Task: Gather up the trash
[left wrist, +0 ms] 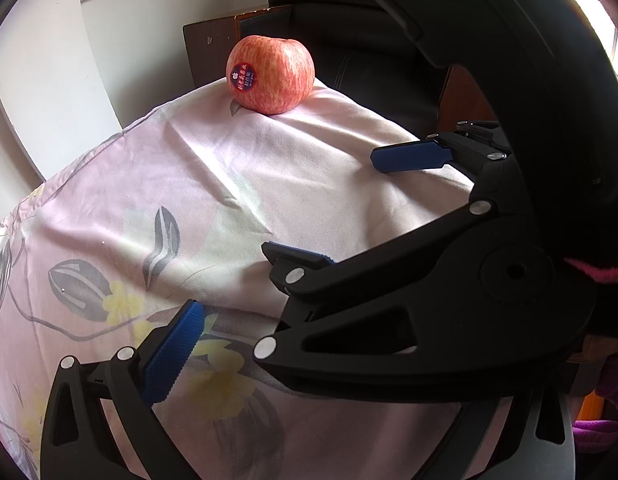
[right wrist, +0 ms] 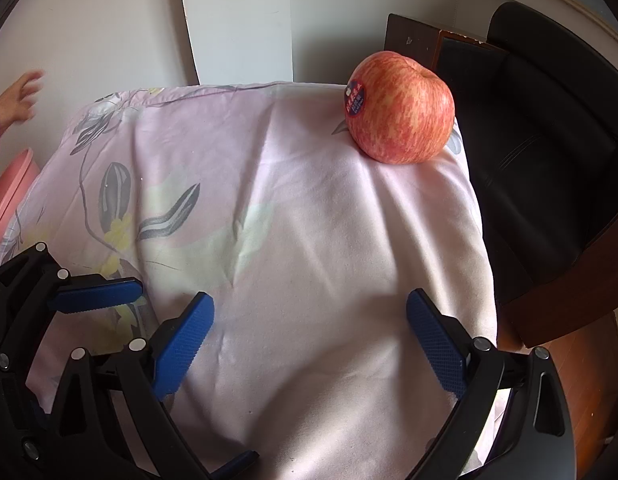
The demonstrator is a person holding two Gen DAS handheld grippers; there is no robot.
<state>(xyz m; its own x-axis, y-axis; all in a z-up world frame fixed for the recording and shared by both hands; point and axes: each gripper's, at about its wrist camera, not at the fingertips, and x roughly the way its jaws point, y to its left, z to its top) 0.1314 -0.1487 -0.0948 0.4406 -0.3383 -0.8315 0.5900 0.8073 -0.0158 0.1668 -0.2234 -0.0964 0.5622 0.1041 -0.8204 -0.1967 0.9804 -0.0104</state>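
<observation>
A red apple (left wrist: 270, 75) with a blue sticker stands at the far corner of a table under a pink flowered cloth (left wrist: 213, 184). It also shows in the right wrist view (right wrist: 401, 108). No trash is in sight. My right gripper (right wrist: 309, 340) is open and empty over the near part of the cloth (right wrist: 309, 220). In the left wrist view it crosses in front (left wrist: 349, 208), fingers spread. My left gripper shows one blue finger (left wrist: 175, 350) there, the other hidden. In the right wrist view it is at the lower left, one blue pad (right wrist: 95, 294) showing.
A black leather chair (right wrist: 549, 140) stands right of the table beside a brown wooden edge (right wrist: 569, 312). A pink container (right wrist: 9, 196) sits at the left, with a person's hand (right wrist: 19, 96) above it. White walls are behind.
</observation>
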